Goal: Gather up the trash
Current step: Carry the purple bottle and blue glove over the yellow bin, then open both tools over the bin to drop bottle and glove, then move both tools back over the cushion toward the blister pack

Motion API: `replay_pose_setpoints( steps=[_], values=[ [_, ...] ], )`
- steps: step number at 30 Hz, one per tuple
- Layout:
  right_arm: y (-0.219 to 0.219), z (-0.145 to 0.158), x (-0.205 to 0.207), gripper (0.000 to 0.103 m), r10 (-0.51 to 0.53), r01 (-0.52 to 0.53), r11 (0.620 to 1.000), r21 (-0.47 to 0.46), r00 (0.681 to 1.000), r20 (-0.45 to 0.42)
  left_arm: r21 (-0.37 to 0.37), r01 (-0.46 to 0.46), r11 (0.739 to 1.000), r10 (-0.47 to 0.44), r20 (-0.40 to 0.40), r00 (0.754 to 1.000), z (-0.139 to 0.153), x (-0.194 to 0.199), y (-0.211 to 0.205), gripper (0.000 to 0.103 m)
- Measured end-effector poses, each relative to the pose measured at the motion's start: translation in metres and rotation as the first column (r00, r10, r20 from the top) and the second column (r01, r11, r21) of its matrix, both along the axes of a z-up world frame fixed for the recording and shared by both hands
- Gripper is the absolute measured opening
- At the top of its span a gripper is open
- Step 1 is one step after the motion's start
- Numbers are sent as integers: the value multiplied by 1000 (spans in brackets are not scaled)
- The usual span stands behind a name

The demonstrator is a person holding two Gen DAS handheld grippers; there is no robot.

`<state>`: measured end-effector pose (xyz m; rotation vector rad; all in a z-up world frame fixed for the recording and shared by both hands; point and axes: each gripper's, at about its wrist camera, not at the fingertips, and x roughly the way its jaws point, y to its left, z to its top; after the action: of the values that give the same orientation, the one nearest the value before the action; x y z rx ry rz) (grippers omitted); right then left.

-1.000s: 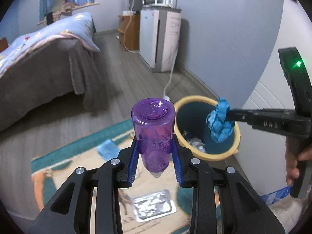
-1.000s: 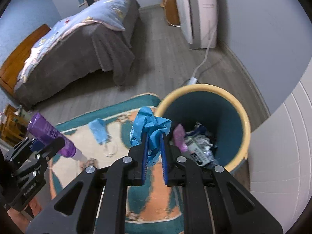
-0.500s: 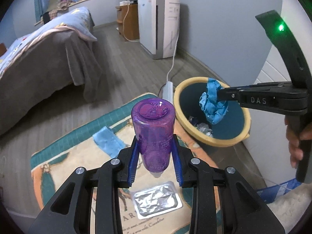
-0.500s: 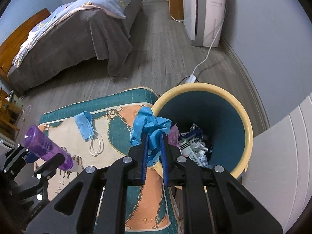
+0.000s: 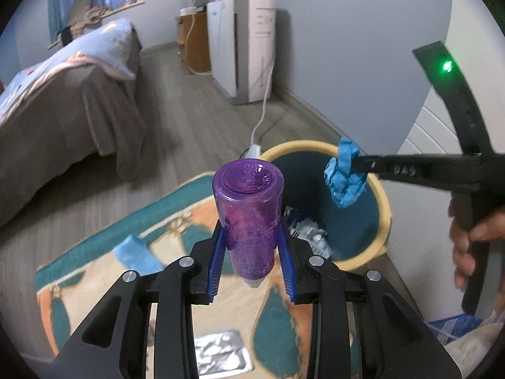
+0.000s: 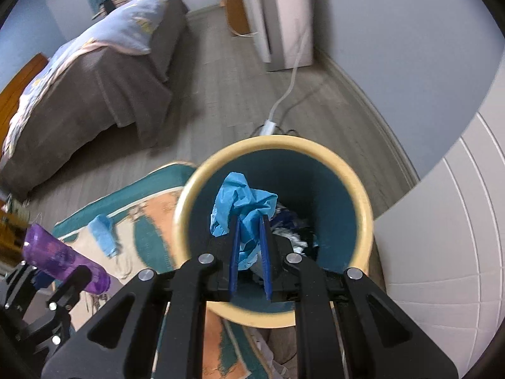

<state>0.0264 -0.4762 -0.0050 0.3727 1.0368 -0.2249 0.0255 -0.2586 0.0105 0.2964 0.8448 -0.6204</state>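
**Both grippers loaded at the bin**

The right gripper (image 6: 249, 221) is clamped on a crumpled blue glove (image 6: 241, 200) above the opening of the yellow-rimmed bin (image 6: 363, 195). The left gripper (image 5: 251, 246) pinches a purple bottle (image 5: 247, 208) over the rug (image 5: 176, 208), just beside the bin.

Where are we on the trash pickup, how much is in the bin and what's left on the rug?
Done: the bin already holds some wrappers. In hand: the right gripper holds a crumpled blue glove over the bin's mouth, and the left gripper grips a purple bottle. Left: a blue face mask and a foil blister pack lie on the rug.
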Motion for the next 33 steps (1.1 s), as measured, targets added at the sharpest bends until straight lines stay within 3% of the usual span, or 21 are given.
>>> replay_pose_setpoints(
  steps=[9, 20, 22, 24, 27, 28, 29, 31, 33],
  values=[
    [-32, -15, -10, 12, -111, 111, 994, -7, 993, -37, 26, 93, 995, -93, -12, 996, -18, 2, -59, 33],
    [-36, -20, -8, 15, -142, 143, 990, 14, 989, -31, 4, 88, 996, -88, -13, 996, -20, 16, -83, 36],
    [-35, -21, -8, 23, -135, 135, 991, 17, 990, -33, 9, 95, 995, -95, -8, 995, -20, 16, -82, 39],
    [-34, -20, -7, 39, -127, 128, 992, 21, 991, -28, 9, 93, 996, -93, -1, 996, -20, 15, -79, 45],
    [-32, -18, -6, 48, -120, 120, 993, 21, 993, -21, 3, 83, 997, -83, -11, 997, -21, 15, -71, 53],
    [-32, -17, -6, 52, -118, 118, 993, 22, 993, -18, 2, 77, 997, -77, -16, 997, -22, 14, -67, 61],
    [-31, -17, -6, 61, -114, 115, 993, 23, 993, -16, 4, 72, 997, -72, -14, 997, -21, 14, -63, 75],
    [-28, -15, -5, 76, -106, 106, 994, 22, 994, -9, 16, 47, 999, -48, 9, 999, -18, 11, -51, 90],
    [-24, -12, -4, 90, -96, 96, 995, 26, 995, 7, 16, 32, 999, -32, 15, 999, -15, 9, -34, 91]
  ],
)
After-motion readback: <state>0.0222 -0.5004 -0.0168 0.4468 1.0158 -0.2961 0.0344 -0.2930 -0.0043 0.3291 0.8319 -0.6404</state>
